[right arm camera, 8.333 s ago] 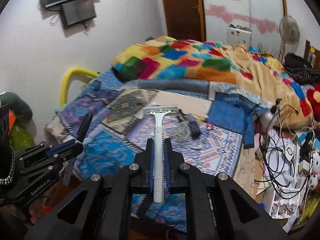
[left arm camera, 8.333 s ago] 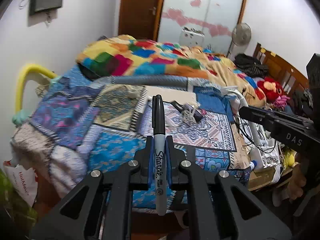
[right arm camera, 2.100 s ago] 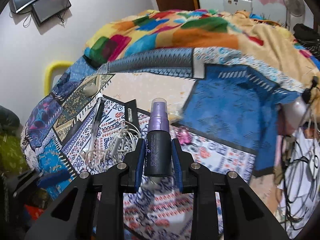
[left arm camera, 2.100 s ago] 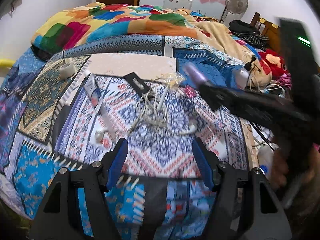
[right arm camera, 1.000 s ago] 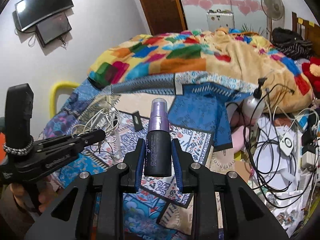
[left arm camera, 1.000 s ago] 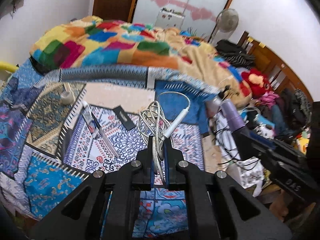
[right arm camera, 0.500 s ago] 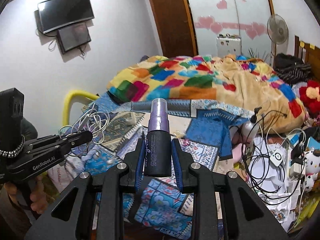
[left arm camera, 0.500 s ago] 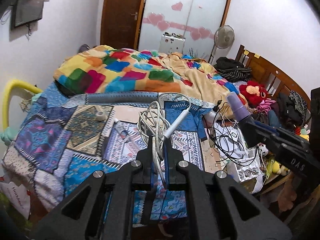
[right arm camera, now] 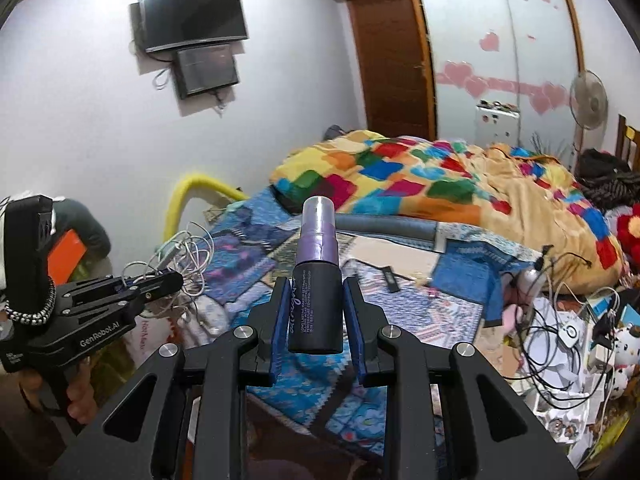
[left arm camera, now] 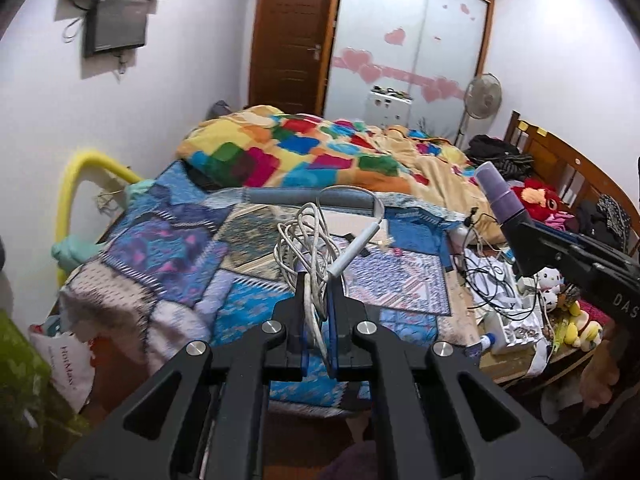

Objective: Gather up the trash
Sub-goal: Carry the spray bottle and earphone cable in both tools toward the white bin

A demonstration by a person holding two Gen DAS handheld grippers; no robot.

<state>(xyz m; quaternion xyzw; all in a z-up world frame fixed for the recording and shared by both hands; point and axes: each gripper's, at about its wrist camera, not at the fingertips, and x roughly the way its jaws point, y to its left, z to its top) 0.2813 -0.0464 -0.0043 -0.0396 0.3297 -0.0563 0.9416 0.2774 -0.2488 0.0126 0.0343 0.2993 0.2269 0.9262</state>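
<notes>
My left gripper (left arm camera: 319, 280) is shut on a tangle of white cable (left arm camera: 308, 240) with a white plug end sticking up right. It is held in the air short of the bed's foot. My right gripper (right arm camera: 316, 284) is shut on a small black spray bottle with a purple cap (right arm camera: 316, 280), upright between the fingers. The bottle also shows in the left wrist view (left arm camera: 498, 196) at the right. The left gripper and cable show in the right wrist view (right arm camera: 160, 276) at the left. A thin black strip (right arm camera: 390, 276) lies on the patterned bedcover (right arm camera: 420, 300).
A white plastic bag (left arm camera: 72, 360) and a green bag (left arm camera: 16, 372) sit on the floor at left. A cluttered side table with cables and toys (left arm camera: 508, 300) stands right of the bed. A colourful blanket (left arm camera: 320, 156) is heaped further up the bed. A yellow rail (left arm camera: 80, 176) stands at left.
Both grippers have pulled back and up from the bed, each still holding its item. The bedcover now looks smaller and farther away.
</notes>
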